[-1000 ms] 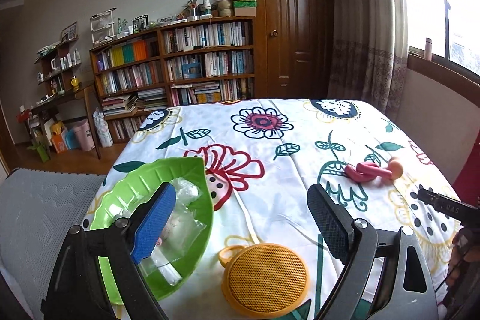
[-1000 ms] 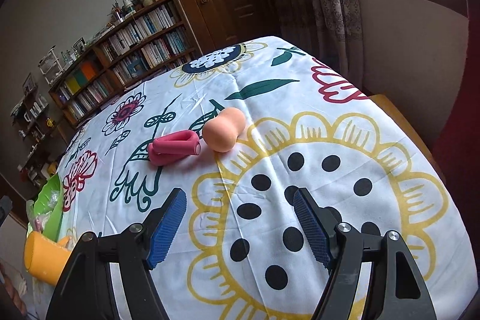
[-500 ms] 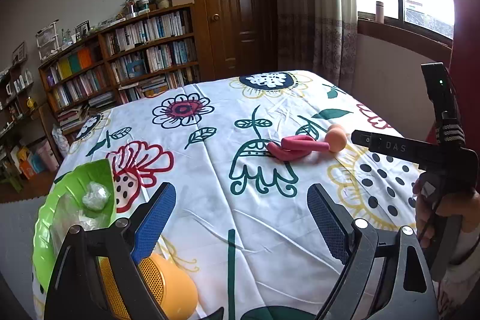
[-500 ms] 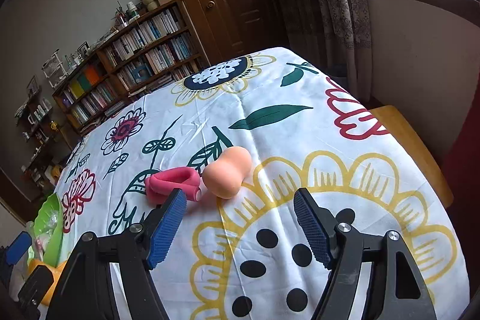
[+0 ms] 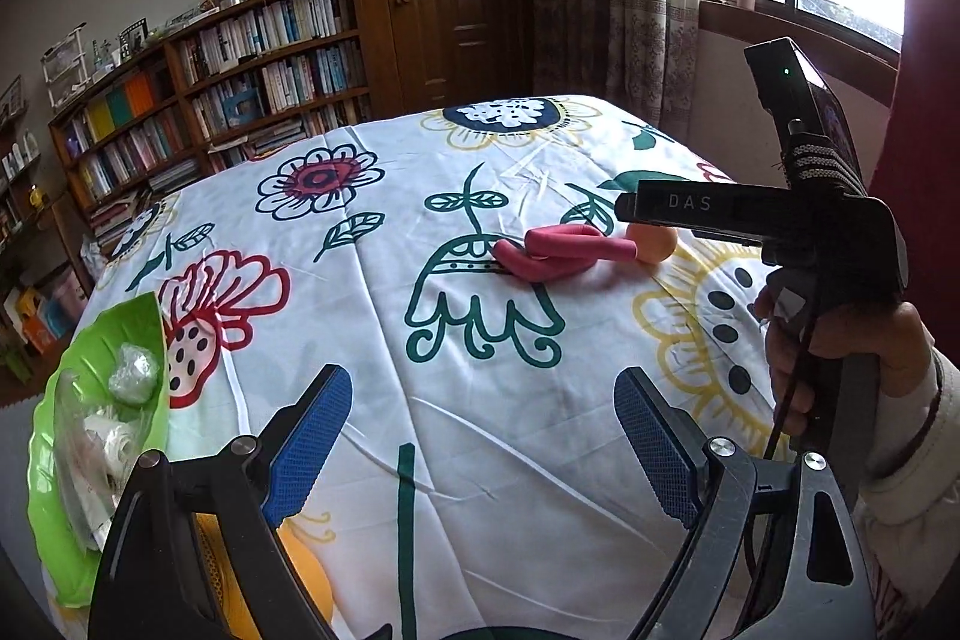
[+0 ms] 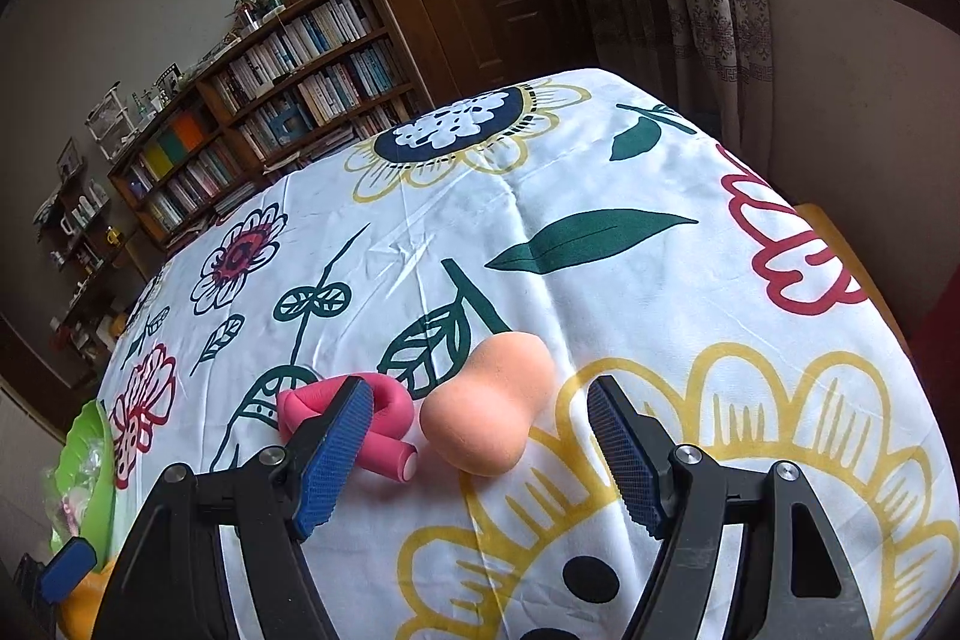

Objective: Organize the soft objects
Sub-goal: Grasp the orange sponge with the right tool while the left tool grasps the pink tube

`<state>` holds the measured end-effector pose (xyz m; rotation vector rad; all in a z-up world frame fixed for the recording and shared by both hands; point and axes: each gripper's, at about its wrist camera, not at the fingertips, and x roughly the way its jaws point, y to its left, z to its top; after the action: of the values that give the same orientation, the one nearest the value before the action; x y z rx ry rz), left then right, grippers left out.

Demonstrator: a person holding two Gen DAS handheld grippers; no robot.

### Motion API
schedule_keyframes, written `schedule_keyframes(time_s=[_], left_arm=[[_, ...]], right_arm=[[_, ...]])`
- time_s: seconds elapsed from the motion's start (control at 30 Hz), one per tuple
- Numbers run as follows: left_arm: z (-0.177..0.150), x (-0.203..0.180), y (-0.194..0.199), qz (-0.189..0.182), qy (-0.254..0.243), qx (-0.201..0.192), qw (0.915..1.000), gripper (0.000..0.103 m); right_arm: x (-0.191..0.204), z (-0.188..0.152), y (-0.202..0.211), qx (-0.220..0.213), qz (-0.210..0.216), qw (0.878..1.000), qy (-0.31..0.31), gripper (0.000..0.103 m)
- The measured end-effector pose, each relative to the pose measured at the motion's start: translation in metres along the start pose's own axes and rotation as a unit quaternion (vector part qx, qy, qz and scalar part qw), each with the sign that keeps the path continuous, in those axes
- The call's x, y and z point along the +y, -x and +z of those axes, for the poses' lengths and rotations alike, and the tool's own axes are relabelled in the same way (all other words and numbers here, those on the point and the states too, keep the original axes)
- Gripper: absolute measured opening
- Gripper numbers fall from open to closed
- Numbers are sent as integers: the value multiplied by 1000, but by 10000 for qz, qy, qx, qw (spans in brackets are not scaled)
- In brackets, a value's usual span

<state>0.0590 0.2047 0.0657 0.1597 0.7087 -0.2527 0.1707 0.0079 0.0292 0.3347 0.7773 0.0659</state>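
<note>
My right gripper (image 6: 477, 445) hangs with jaws apart, the peach sponge (image 6: 489, 403) between them, the pink foam roller (image 6: 351, 415) beside its left finger; my left gripper (image 5: 477, 439) is spread too, holding nothing.

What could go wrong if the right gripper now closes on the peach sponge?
1. The pink foam roller lies right beside the peach sponge, and the left finger of the open right gripper overlaps it in the right wrist view, so it may be pinched or dragged along.
2. The sponge looks soft and rounded; it may squeeze out.
</note>
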Motion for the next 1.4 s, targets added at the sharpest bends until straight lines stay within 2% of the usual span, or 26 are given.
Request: schedule_keyframes(time_s=[0.03,0.13,0.23,0.33,0.5,0.83,1.4], left_arm=[[0,0,-2,-5,13,27,10000,90],[-1,-2,-8,-20,10,91,10000,90],[0,-4,-14,13,-17,125,9999,90],[2,-5,-21,23,-8,172,9998,90],[6,-2,-36,-59,173,361,9992,90],[25,-8,-64,-195,553,358,9976,90],[66,-8,-115,-677,1409,317,9872,90]], right_arm=[[1,0,-4,31,-36,10000,55,77],[-1,-4,-14,172,-154,9997,116,60],[-2,-6,-11,108,-219,9993,272,48],[-4,-8,-6,144,-89,9994,291,45],[-6,-14,10,82,-29,9992,402,44],[-39,-34,46,-76,-21,9996,256,44],[-58,-45,44,-111,335,9991,-219,44]])
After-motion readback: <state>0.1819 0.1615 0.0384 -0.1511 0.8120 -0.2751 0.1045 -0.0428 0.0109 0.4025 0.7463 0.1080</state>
